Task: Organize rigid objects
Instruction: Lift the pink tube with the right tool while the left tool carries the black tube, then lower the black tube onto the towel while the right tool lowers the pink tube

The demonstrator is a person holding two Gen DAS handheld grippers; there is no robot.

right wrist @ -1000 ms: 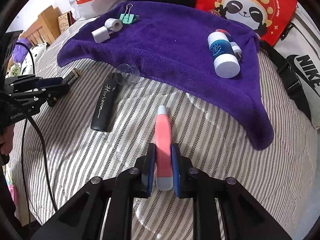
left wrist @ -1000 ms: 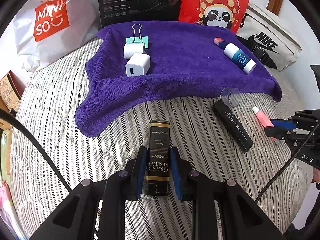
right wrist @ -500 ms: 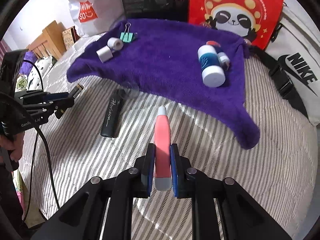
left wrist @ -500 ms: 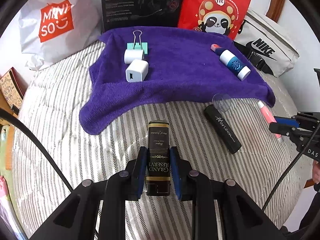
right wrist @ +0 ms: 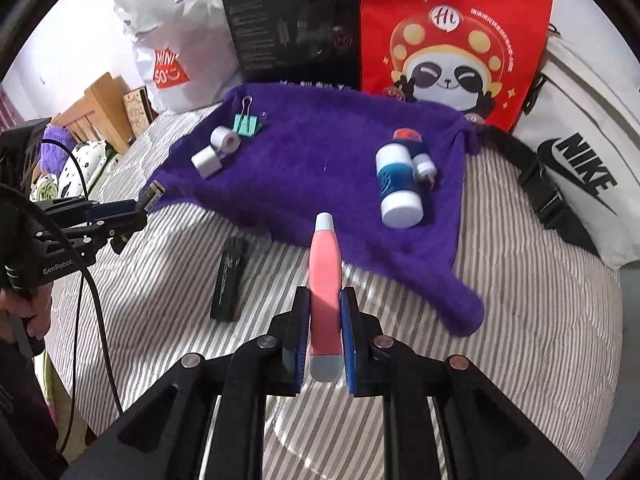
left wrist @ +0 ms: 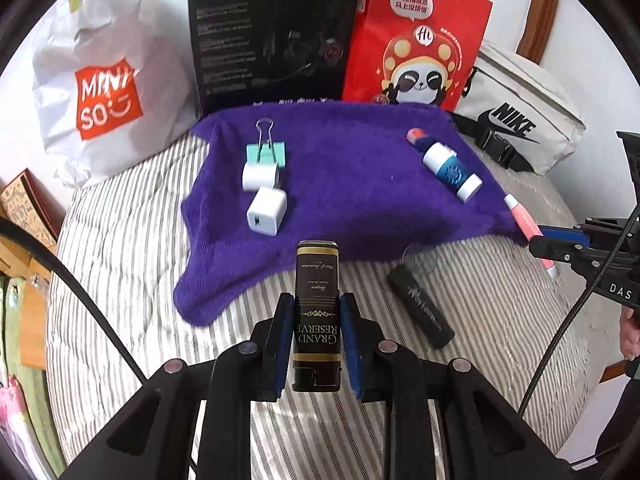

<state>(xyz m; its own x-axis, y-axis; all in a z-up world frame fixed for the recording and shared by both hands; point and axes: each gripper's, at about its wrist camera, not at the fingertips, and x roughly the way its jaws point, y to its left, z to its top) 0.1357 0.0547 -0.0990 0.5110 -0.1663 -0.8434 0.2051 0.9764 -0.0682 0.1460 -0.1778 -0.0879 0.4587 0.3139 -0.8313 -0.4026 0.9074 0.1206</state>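
The left gripper was clamped on the black Grand Reserve box, held above the striped bed at the purple towel's near edge. The right gripper gripped the pink tube, tip aimed at the towel. A black Horizon case lay on the bed between them.

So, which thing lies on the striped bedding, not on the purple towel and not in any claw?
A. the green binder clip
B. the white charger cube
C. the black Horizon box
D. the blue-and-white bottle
C: the black Horizon box rests on the striped bedding in front of the purple towel, which carries the other three.
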